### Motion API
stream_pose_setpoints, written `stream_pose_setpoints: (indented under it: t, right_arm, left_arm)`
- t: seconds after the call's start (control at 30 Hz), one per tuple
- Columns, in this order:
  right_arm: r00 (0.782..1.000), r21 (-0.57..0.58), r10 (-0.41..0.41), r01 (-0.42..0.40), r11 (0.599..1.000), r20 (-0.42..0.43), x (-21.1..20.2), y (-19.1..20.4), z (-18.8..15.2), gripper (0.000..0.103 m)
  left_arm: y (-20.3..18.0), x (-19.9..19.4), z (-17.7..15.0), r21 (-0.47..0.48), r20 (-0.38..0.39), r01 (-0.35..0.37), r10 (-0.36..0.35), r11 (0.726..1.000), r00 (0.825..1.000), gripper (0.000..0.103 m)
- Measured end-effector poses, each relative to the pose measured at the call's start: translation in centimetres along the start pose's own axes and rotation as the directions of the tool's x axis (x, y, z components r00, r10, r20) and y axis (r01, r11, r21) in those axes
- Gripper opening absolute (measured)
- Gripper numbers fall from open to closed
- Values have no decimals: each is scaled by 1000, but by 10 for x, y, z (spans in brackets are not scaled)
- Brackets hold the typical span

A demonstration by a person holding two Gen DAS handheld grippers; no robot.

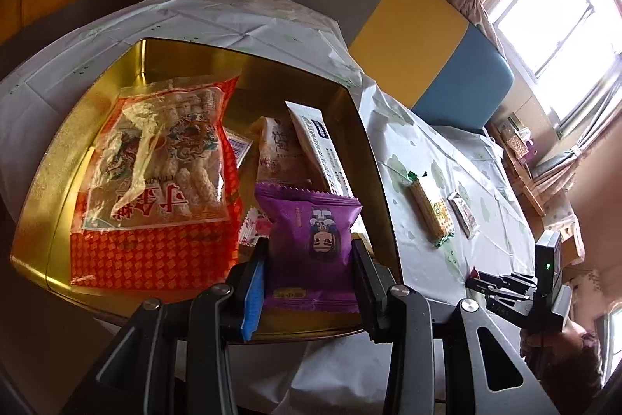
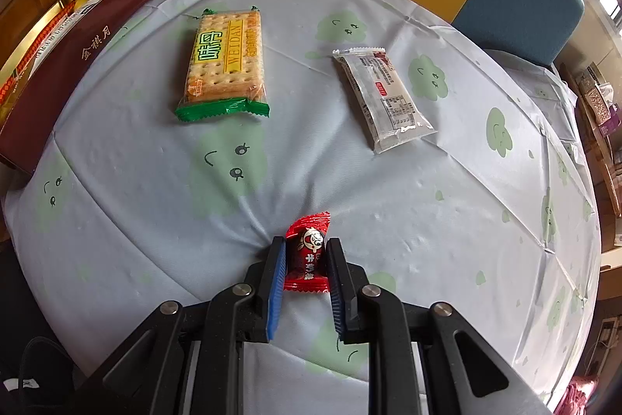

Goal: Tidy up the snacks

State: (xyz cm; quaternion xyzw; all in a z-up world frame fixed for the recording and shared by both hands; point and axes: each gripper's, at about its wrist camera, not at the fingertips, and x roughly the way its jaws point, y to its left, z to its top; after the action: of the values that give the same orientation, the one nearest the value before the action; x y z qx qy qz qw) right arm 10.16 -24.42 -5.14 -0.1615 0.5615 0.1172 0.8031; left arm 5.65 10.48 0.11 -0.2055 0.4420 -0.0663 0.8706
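Red foil is what the right gripper (image 2: 304, 261) has between its jaws: a small red candy (image 2: 307, 253) with its long axis running straight along the fingers, one twisted end fanning out past the fingertips, the other toward the palm. The blue pads sit close on either flank, apparently closed on it, and the cloth puckers at the left fingertip, so the sweet looks to be still down on the tablecloth (image 2: 155, 205). Taking the gold box (image 1: 361, 127) as landmark: the candy lies well outside it, on the side of its dark red outer wall (image 2: 74, 65), with the cracker pack (image 2: 225, 65) and the clear-wrapped white bar (image 2: 383, 96) nearer that wall than the candy is. The left gripper (image 1: 311, 259) hangs over the box's near edge, jaws fairly wide but filled by a purple packet (image 1: 315, 251) held upright, above the loose snacks beside the big orange bag (image 1: 163, 174). My reading is that the purple packet needs only a release, while the candy must be lifted and carried leftward across the cloth to the box, so the right hand has the longer trip.
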Motion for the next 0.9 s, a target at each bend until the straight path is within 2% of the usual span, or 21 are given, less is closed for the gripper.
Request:
stream_pose_setpoints:
  t: [0.1, 0.2, 0.3, 0.37, 0.5, 0.63, 0.77, 0.9]
  right_arm:
    - [1000, -1, 0, 0, 1000, 1, 0, 1, 0, 20]
    - [1000, -2, 0, 0, 1000, 1, 0, 1, 0, 20]
    - [1000, -3, -1, 1, 1000, 2, 0, 1, 0, 20]
    - [1000, -7, -2, 2, 1000, 2, -1, 0, 0, 20]
    - [1000, -10, -4, 4, 1000, 2, -1, 1, 0, 20]
    - [1000, -12, -6, 6, 1000, 3, -1, 2, 0, 20]
    - [1000, -13, -6, 7, 1000, 3, -1, 2, 0, 20]
    - [1000, -13, -7, 7, 1000, 3, -1, 2, 0, 20]
  left_arm:
    - [-2, 15, 2, 6, -44, -24, 25, 1000, 999, 41]
    - [4, 26, 6, 7, -54, -135, 135, 991, 989, 41]
    - [17, 25, 12, -23, -26, -197, 196, 980, 980, 41]
    - [20, 25, 14, -21, -13, -203, 203, 979, 979, 41]
    - [12, 32, 8, 36, 8, -274, 274, 961, 962, 43]
    - [10, 34, 2, 78, 27, -299, 297, 951, 954, 44]
    - [15, 28, 1, 57, 33, -262, 261, 963, 965, 48]
    - [14, 26, 1, 74, 46, -268, 265, 961, 963, 48]
